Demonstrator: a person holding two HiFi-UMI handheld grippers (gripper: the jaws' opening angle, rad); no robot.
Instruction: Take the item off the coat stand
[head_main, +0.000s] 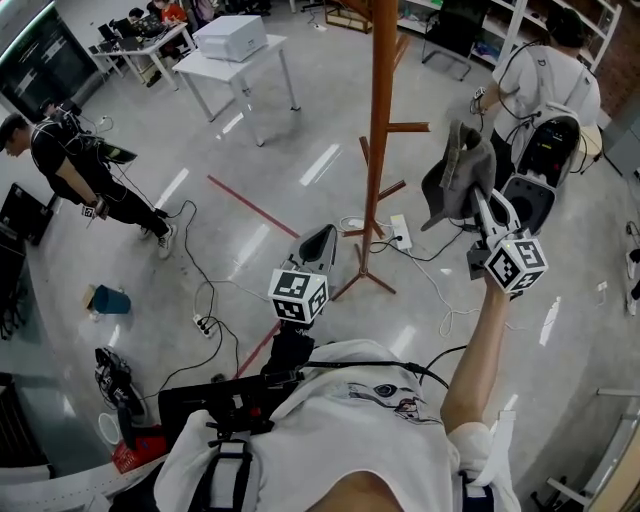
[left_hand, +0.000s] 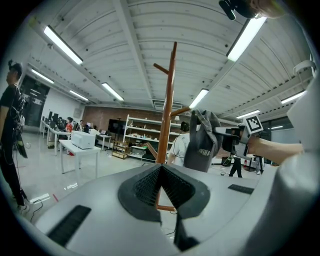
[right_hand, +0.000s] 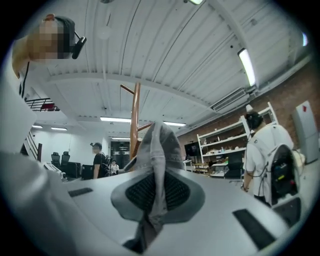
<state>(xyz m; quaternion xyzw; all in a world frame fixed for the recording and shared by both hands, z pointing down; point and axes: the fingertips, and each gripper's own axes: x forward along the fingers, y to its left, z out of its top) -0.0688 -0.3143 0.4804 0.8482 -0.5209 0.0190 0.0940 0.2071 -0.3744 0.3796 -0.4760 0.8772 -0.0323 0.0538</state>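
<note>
**Coat stand at mid-floor, cap to its right**

The coat stand (head_main: 383, 120) stands on the floor ahead of the person, with a power strip (head_main: 401, 232) on the floor just beside its foot. The cap (head_main: 458, 175) hangs right of the pole, near a side peg, pinched between the jaws of the right hand-held gripper (head_main: 482, 208) just below it. The left hand-held gripper (head_main: 318, 248) sits left of the stand's foot, its jaws together on nothing. A counter (head_main: 272, 44) bearing a box (head_main: 231, 35) stands behind and left of the stand. One person (head_main: 75, 160) stands far left, another (head_main: 550, 75) behind the cap, at the right.
</note>
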